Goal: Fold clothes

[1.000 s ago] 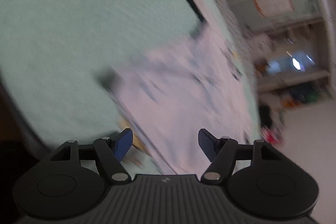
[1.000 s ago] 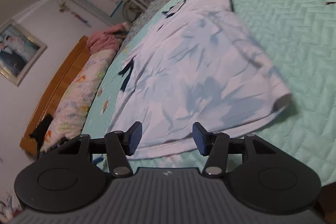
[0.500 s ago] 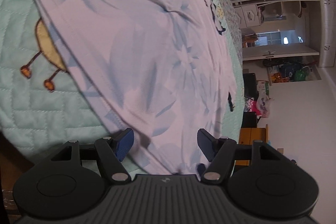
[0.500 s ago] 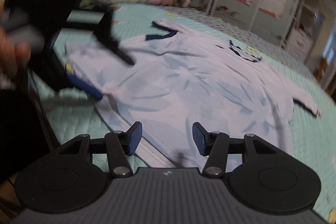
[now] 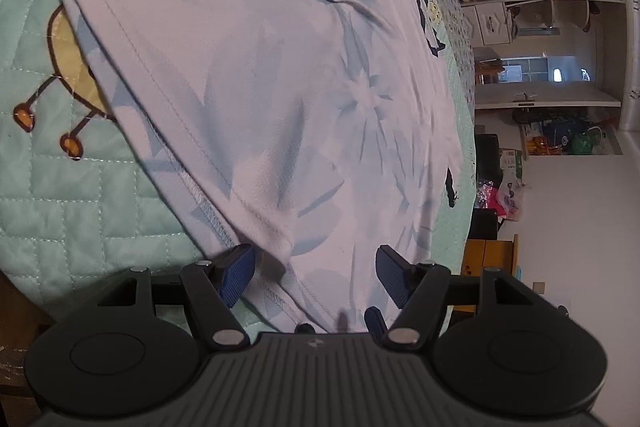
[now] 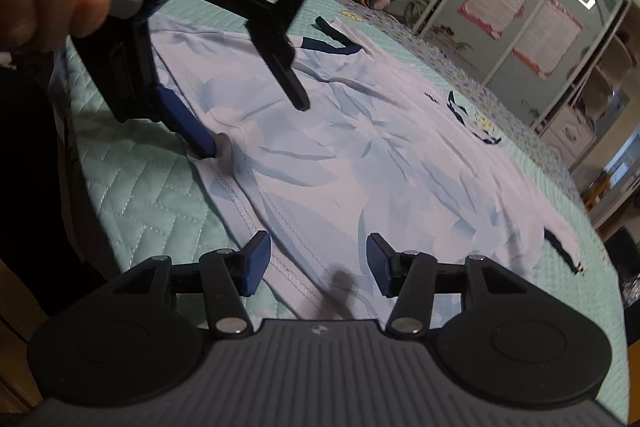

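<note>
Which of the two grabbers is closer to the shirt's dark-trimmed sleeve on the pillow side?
Left. The left gripper touches the shirt at its hem, just short of that sleeve; the right gripper sits farther along the hem, toward the other sleeve.

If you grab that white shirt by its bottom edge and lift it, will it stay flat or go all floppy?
Probably floppy: the shirt already wrinkles where the left hand-held gripper touches it. It looks thin, so likely light. Its smooth fabric might slide on the quilt.
</note>
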Tool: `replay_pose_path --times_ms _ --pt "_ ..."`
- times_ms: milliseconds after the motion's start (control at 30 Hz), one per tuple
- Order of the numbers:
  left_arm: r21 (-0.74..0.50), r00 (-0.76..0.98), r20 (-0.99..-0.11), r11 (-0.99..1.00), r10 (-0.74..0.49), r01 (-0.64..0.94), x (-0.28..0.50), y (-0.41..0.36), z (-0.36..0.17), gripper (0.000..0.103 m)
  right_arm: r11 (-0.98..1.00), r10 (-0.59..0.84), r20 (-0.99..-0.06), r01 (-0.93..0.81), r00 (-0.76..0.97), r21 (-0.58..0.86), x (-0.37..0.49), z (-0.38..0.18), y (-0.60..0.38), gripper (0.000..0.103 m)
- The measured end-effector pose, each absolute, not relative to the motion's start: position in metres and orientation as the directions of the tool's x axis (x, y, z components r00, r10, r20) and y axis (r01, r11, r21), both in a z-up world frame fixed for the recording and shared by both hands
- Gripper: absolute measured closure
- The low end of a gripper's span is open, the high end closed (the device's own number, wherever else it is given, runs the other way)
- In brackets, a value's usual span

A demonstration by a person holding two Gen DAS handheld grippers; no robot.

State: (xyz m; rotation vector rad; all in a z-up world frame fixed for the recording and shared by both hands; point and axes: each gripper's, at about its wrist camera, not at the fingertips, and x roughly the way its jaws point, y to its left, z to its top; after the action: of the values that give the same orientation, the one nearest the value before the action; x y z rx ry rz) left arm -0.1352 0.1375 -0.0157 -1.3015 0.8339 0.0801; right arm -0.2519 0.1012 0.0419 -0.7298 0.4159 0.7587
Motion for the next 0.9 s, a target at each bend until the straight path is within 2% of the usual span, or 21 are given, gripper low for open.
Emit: replay_pose_path --times_ms 433,467,500,533,567,700,800,867,900 --pt "-0.812 0.730 -0.580 0.317 -0.360 -0.489 -0.129 0.135 -0.012 0.035 0.483 0.482 -0.553 -0.732 0.680 -0.480 -0.254 0.043 0.107 0.048" --pt "-0.808 0.729 -0.584 0.333 -0.357 -0.485 -0.129 0.133 -0.011 0.041 0.480 0.482 -0.554 -0.734 0.678 -0.481 -0.254 0.043 0.107 0.048" --pt "-0.804 0.726 -0.589 0.350 -0.355 -0.481 -0.129 0.130 -0.010 0.058 0.475 0.484 -0.554 -0.735 0.678 -0.484 -0.254 0.042 0.106 0.048" --pt "-0.805 0.723 -0.586 0.363 -0.365 -0.469 -0.127 0.128 -0.010 0.085 0.471 0.485 -0.553 -0.735 0.677 -0.488 -0.254 0.042 0.106 0.048" --pt "-0.809 0.722 -0.581 0.364 -0.376 -0.462 -0.127 0.127 -0.010 0.095 0.466 0.487 -0.552 -0.736 0.677 -0.491 -0.255 0.042 0.106 0.048" --pt "-0.820 0.738 -0.559 0.381 -0.379 -0.426 -0.127 0.123 -0.004 0.103 0.449 0.493 -0.549 -0.737 0.675 -0.505 -0.256 0.041 0.105 0.048" --pt "-0.828 0.746 -0.547 0.380 -0.381 -0.413 -0.129 0.125 0.003 0.103 0.446 0.494 -0.543 -0.734 0.679 -0.512 -0.254 0.040 0.106 0.048" --pt "-0.828 0.746 -0.546 0.380 -0.380 -0.413 -0.132 0.126 0.005 0.103 0.455 0.487 -0.548 -0.734 0.680 -0.505 -0.251 0.040 0.107 0.050" --pt "-0.829 0.746 -0.546 0.378 -0.382 -0.413 -0.133 0.126 0.006 0.103 0.460 0.484 -0.553 -0.734 0.679 -0.499 -0.250 0.040 0.107 0.055"
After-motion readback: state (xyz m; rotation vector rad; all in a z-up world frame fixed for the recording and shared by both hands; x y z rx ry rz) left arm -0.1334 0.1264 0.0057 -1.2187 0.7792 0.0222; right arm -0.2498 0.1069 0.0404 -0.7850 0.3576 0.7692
